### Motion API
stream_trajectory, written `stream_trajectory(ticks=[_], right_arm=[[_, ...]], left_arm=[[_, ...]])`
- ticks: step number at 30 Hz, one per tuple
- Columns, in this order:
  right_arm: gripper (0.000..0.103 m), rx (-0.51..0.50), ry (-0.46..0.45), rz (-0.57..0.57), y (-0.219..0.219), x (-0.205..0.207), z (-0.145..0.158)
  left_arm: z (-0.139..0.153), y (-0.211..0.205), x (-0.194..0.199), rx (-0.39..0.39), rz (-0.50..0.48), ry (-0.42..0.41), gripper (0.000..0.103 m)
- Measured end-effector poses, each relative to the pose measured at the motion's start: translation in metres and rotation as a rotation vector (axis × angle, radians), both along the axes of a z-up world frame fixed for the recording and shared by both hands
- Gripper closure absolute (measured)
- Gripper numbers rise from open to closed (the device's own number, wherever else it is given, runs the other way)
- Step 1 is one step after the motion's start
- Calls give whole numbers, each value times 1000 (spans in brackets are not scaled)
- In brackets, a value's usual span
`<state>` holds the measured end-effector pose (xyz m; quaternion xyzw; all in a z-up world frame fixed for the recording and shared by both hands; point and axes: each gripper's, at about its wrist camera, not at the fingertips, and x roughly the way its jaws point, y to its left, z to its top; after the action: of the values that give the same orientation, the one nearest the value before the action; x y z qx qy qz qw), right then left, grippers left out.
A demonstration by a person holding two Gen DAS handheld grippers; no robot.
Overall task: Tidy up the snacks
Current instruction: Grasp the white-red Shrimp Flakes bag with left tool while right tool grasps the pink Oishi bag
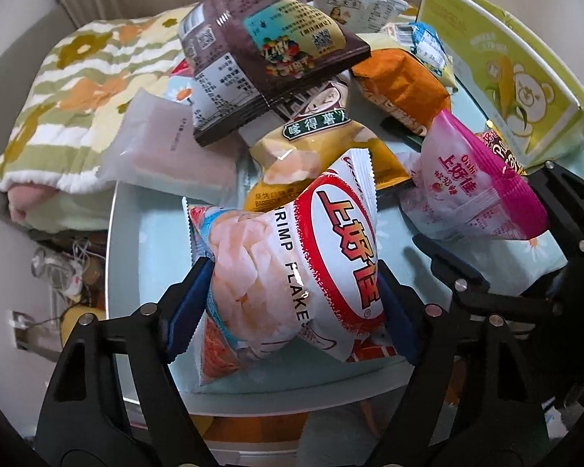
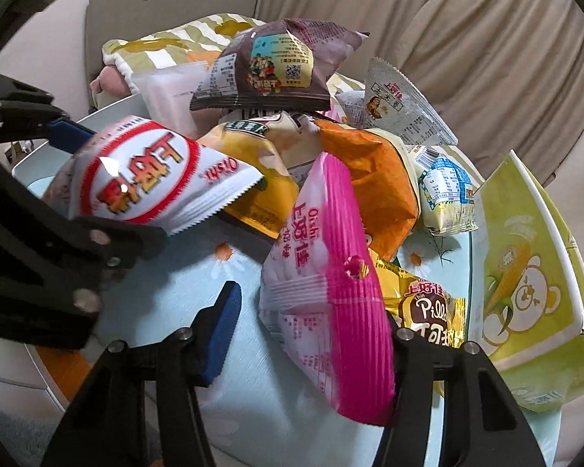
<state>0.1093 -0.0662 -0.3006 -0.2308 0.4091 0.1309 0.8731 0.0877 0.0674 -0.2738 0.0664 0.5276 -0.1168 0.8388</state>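
Two wrist cameras, both tilted steeply down, close over the table (image 1: 152,233), sharing the snack pile (image 2: 292,124) from opposite sides

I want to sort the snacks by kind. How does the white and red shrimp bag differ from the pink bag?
The shrimp bag is white with a red oval and a picture of pale flakes; the pink bag is pale with one bright pink striped side. The left claw presses on both sides of the shrimp bag; the pink bag lies between the right claw fingers, with a gap at one finger. Both are puffy sealed bags with the same brand name.
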Motion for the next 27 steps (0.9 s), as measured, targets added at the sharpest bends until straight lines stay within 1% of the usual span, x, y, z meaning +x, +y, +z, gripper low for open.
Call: stream_trajectory(ticks=[1,3,5,8,10,14,19,23,27], right_arm=[[51,-1,2,-6,0,1,-1],[59,-10,5,-23,0,5,-2],[65,-4,7,-30,0,7,0],[70,6,10,-44,-1,6,3],[71,30,16,-50,-2,4,8],[72,59,30,-69,-5,-2,21],[72,102,44,-115,-13,-9,43],[72,167,25,-140,-20,-14,71],[72,216,-24,-169,-33,-16,107]], left_arm=[[1,3,1,-7,2,3,26],[3,6,1,-22,8,7,26],[5,10,1,-28,12,5,26],[9,12,-1,-37,16,-1,26],[14,15,-3,-46,19,-4,26],[29,21,-7,-68,26,-16,26],[56,27,-11,-100,34,-51,26],[86,22,-13,-127,31,-106,26],[117,10,-10,-152,15,-167,26]])
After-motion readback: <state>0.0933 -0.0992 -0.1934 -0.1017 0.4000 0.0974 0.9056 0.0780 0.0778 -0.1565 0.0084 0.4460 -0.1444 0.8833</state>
